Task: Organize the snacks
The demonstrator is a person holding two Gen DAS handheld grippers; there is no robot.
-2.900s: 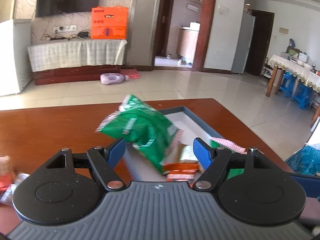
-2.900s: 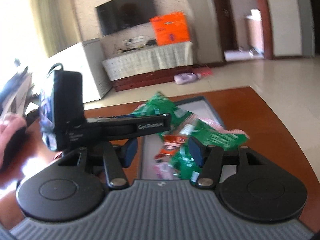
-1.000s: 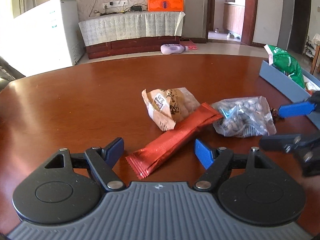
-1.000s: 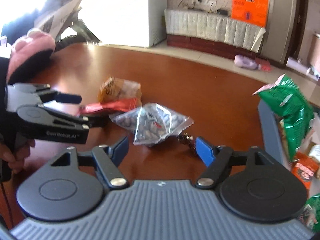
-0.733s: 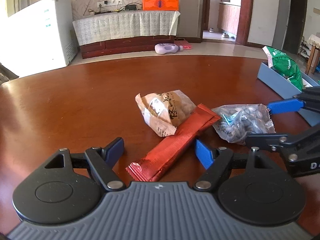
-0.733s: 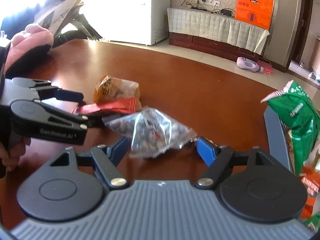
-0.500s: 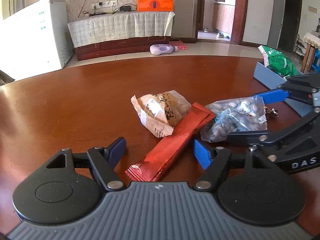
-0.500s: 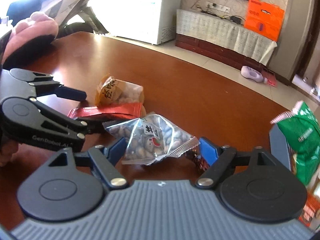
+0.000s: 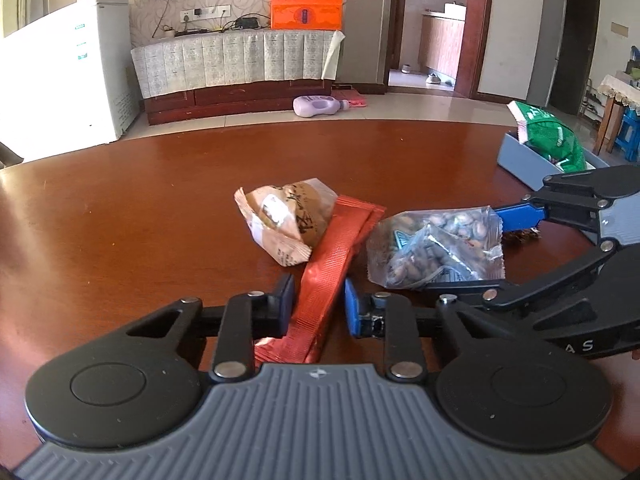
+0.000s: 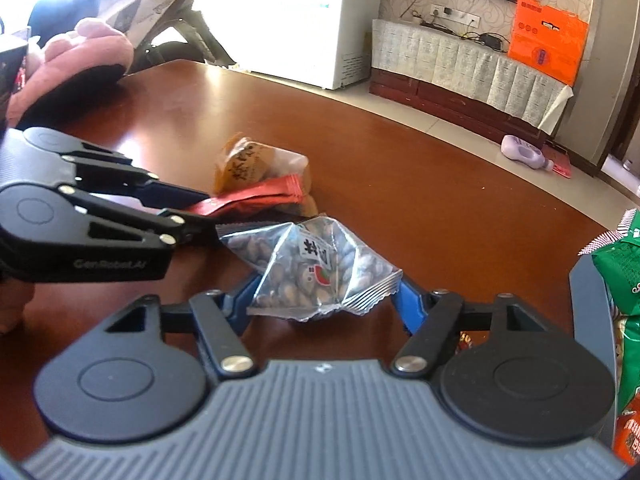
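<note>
Angled down over the brown wooden bench [image 9: 160, 208], the left gripper [image 9: 318, 300] has just closed its fingers on the long red foil snack packet [image 9: 336, 256], while the right gripper [image 10: 324, 300], fingers spread and just narrowing, straddles the clear bag of nuts [image 10: 316, 268].

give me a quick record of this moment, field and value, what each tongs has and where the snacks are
left tongs: have just closed on the near end of the red wrapper bar
right tongs: have just been closing, clear bag of nuts between them, pads not yet clamped
brown paper packet: lying on the table, touching the red bar's far end
blue box: at the table's right edge, green bags sticking out of it
loose snacks left on table: three
</note>
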